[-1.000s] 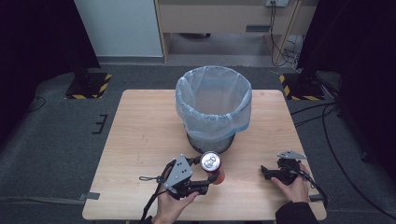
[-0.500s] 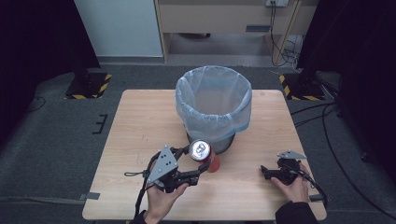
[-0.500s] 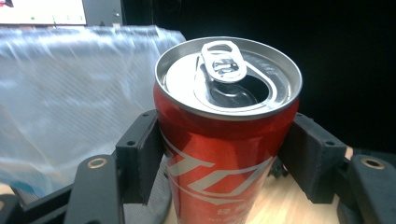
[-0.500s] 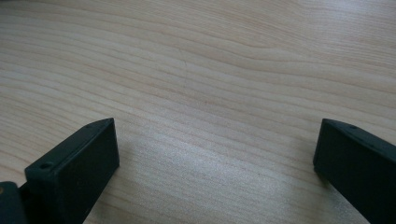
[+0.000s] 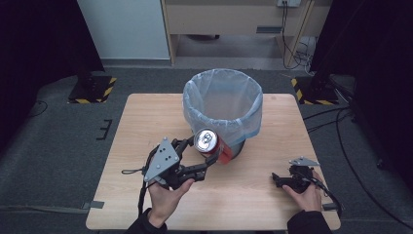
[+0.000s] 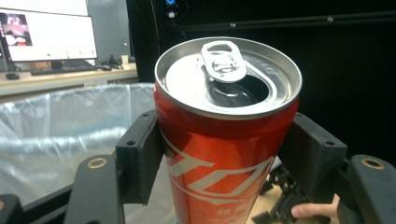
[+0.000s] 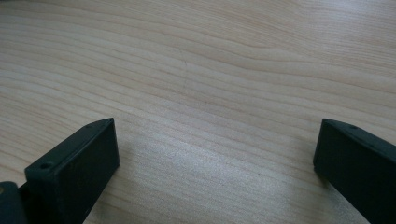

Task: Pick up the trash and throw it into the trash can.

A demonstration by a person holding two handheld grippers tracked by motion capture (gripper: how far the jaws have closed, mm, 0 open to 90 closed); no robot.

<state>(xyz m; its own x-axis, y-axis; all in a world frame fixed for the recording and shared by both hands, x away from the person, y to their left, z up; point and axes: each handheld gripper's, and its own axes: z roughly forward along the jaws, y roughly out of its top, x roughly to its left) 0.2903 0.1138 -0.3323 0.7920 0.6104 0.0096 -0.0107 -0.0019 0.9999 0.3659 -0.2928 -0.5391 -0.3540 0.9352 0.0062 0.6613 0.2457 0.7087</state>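
Between the left gripper's [image 6: 224, 154] pads, red can [image 6: 219, 154], upright.

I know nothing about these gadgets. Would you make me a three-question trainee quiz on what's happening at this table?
1. True or false: the left gripper is clamped on the red can.
2. The can's tab is: A) sealed B) already opened C) missing.
3. Fill in: the right gripper rests with its jaws apart over the bare ____.

Key: 1 true. 2 B. 3 table. The can hangs just in front of the lined bin, not yet over it.
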